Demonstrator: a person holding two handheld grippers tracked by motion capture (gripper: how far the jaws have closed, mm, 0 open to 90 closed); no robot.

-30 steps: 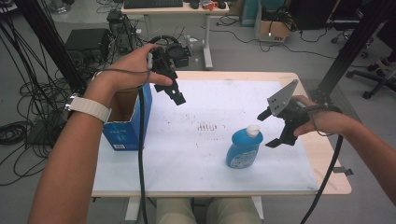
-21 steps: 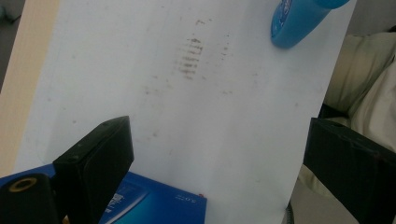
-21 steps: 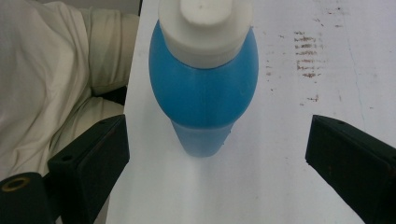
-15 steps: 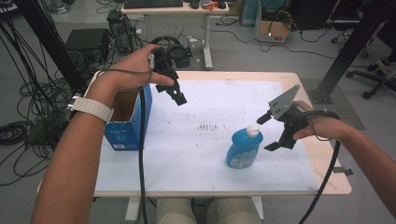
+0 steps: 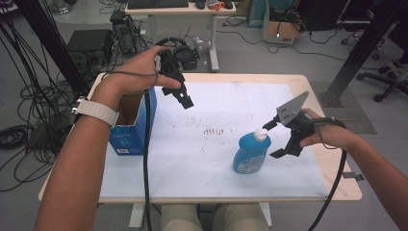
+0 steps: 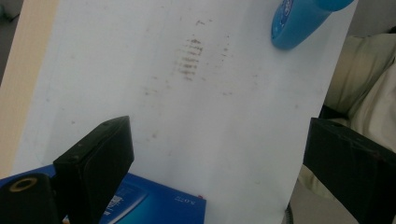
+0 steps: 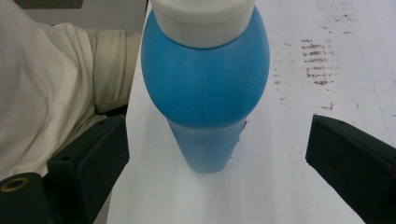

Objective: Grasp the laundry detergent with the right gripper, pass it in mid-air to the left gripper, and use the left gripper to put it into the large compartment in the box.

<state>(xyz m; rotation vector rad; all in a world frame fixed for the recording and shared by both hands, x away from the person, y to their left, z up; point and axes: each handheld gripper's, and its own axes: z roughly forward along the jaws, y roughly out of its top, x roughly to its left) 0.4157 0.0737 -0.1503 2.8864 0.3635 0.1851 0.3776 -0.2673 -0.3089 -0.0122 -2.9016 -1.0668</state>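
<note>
Both jaws of the right gripper (image 5: 273,138) stand wide apart, one at either side of the blue bottle (image 5: 251,153), touching nothing yet. That spread suits a side-on approach: in the right gripper view the blue bottle (image 7: 205,88) sits dead centre between the two black jaws, white cap (image 7: 203,16) at twelve o'clock, so closing should catch its shoulder squarely.

On the white mat (image 5: 202,163) the bottle stands upright at about five o'clock from the table's centre, close to the near edge. From it, the gripper lies at three o'clock, just beside it.

Held high over the far left of the table, the left gripper (image 5: 185,100) is also spread open and empty, probably parked out of the way. Below it, at nine o'clock from the mat's middle, sits an open blue box (image 5: 130,125), a likely place for the bottle. Smudged marks (image 5: 214,130) darken the mat's centre.
</note>
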